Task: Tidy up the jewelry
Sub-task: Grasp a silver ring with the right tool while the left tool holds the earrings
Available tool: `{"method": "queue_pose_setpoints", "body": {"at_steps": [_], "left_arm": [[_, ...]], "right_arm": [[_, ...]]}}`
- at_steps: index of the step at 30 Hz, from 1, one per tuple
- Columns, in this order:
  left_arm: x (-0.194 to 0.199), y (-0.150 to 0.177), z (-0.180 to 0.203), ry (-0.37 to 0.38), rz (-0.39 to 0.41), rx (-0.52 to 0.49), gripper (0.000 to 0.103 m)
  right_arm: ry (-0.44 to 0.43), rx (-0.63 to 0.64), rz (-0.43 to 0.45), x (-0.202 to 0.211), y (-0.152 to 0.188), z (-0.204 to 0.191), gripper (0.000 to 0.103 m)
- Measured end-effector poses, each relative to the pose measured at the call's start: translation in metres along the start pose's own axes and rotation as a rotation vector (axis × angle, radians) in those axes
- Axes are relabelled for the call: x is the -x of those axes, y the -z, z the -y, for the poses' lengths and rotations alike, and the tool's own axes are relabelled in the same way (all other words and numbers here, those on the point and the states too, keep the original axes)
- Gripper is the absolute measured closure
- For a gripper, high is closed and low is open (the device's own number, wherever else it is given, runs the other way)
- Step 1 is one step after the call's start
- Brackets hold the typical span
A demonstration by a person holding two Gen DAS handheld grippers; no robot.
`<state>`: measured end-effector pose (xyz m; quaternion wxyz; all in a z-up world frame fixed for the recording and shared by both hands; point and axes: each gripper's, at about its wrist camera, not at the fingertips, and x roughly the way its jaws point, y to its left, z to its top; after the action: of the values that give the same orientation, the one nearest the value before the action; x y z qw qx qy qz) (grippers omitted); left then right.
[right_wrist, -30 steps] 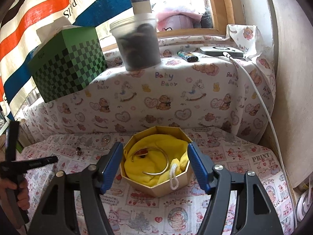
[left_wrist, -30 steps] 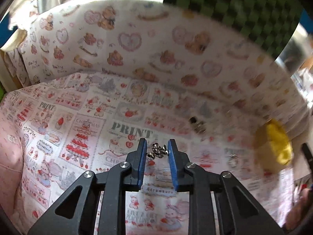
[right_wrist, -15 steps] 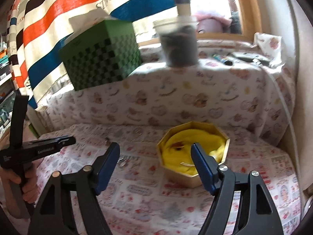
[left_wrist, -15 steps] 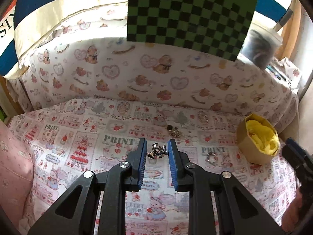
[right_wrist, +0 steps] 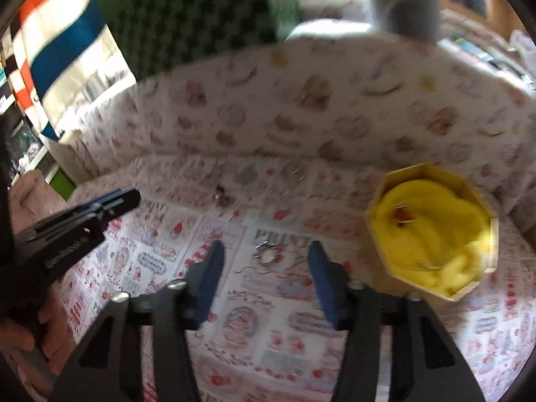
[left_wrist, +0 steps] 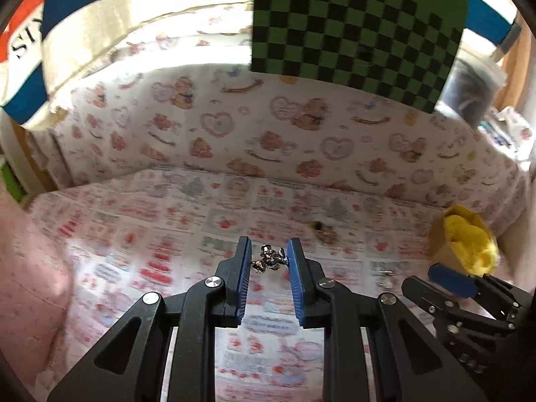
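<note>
My left gripper (left_wrist: 267,261) is shut on a small silver jewelry piece (left_wrist: 269,258), held above the patterned cloth (left_wrist: 134,241). My right gripper (right_wrist: 266,261) is open, low over the cloth, its fingers on either side of a silver ring-shaped piece (right_wrist: 267,255) lying there. An octagonal box (right_wrist: 432,231) lined with yellow fabric sits to the right and holds a bangle and a small reddish piece. It also shows in the left wrist view (left_wrist: 464,244). Another small dark jewelry piece (right_wrist: 221,197) lies farther back; in the left wrist view it (left_wrist: 323,231) is right of my fingers.
A green checkered box (left_wrist: 355,23) and a clear tub (left_wrist: 472,90) stand on the raised ledge behind. A thin ring (right_wrist: 294,172) lies near the back fold. A striped cloth (right_wrist: 60,43) hangs at the left. The right gripper shows in the left wrist view (left_wrist: 469,305).
My right gripper has swung left away from the yellow box and dropped over the silver ring-shaped piece. My left gripper still holds its piece and has turned slightly right.
</note>
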<state>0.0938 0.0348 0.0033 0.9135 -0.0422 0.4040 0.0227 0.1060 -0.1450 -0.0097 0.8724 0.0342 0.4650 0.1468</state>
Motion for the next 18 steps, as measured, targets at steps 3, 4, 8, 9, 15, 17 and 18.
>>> {"method": "queue_pose_setpoints", "body": {"at_steps": [3,4,8,9,15,17,18], "left_arm": [[-0.001,-0.002,-0.003,-0.012,0.003,0.002,0.082],[-0.002,-0.002,-0.005,-0.007,-0.003,0.009,0.082],[0.006,-0.003,-0.006,-0.002,0.016,0.005,0.082],[0.009,-0.003,-0.005,-0.005,0.026,0.002,0.082],[0.016,-0.003,-0.002,-0.003,0.045,-0.013,0.082],[0.015,-0.003,-0.002,-0.009,0.046,-0.018,0.082],[0.015,-0.003,-0.001,-0.012,0.046,-0.020,0.082]], "right_arm": [[0.042,0.015,-0.007,-0.015,0.000,-0.004,0.072],[0.048,0.019,-0.009,-0.019,0.000,-0.004,0.073],[0.072,0.038,-0.021,-0.032,0.004,-0.007,0.078],[0.084,0.053,-0.022,-0.034,0.004,-0.009,0.079],[0.165,0.127,-0.010,-0.042,0.006,-0.023,0.085],[0.163,0.129,-0.003,-0.043,0.005,-0.023,0.085],[0.164,0.136,0.001,-0.043,0.006,-0.024,0.085]]}}
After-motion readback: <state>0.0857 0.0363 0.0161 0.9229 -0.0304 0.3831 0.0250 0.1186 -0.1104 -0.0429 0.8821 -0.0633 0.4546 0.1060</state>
